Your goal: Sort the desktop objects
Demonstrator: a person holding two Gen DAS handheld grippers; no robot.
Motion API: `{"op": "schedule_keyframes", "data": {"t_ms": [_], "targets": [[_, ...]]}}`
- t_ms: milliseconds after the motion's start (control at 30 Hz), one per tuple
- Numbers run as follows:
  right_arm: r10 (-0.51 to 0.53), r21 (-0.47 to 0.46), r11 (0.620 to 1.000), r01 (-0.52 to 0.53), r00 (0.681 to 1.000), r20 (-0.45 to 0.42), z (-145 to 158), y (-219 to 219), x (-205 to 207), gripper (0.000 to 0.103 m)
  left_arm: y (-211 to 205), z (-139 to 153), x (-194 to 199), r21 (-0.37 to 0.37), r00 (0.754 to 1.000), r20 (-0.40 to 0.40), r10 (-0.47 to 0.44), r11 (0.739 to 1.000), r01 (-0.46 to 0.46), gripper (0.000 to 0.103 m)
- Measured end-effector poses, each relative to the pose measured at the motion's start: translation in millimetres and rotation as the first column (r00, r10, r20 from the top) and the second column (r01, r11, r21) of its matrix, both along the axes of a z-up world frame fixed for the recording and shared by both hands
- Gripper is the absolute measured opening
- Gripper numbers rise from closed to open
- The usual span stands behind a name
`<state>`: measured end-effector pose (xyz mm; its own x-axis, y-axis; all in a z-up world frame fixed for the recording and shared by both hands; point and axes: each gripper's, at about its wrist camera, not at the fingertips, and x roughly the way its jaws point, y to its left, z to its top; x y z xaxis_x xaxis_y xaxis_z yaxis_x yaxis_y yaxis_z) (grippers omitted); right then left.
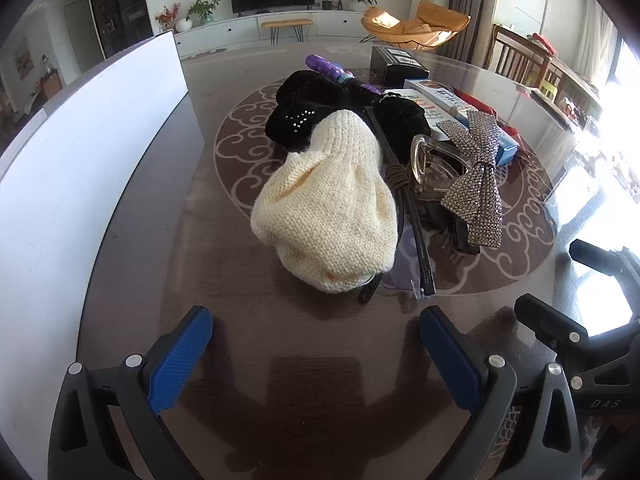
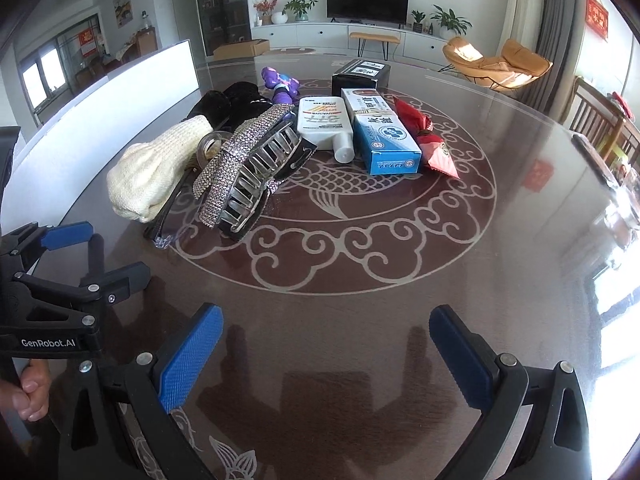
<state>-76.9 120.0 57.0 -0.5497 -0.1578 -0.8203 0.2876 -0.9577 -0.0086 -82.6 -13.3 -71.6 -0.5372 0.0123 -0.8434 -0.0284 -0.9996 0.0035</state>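
Both the left gripper [image 1: 316, 336] and right gripper [image 2: 326, 332] hung spread wide and empty short of the unsorted pile, cream knit hat [image 1: 326, 216] nearest, likely lining up a 1st pick.

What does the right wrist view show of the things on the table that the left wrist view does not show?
Only the right wrist view shows the white bottle whole, the red packet clearly, and a hand. Only the left wrist view shows the black headband and the rhinestones on the black hat. Both show the cream knitted hat, the rhinestone bow, the blue box, and both grippers, left and right, open and empty.
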Motion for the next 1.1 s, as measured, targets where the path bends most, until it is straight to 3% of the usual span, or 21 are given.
{"op": "schedule_keyframes", "data": {"t_ms": [300, 533, 1100], "targets": [[0.006, 0.000, 1.000, -0.006, 1.000, -0.016, -7, 0, -39, 0.103, 0, -2, -42, 0.002, 0.997, -0.030, -0.074, 0.997, 0.074, 0.103], [0.011, 0.000, 1.000, -0.011, 1.000, -0.013, -7, -1, -46, 0.103, 1, -3, -67, 0.004, 0.998, -0.062, -0.018, 1.000, 0.018, 0.103], [0.011, -0.001, 1.000, -0.011, 1.000, -0.013, -7, -1, -46, 0.103, 1, -2, -69, 0.005, 0.998, -0.062, -0.011, 1.000, 0.011, 0.103]]}}
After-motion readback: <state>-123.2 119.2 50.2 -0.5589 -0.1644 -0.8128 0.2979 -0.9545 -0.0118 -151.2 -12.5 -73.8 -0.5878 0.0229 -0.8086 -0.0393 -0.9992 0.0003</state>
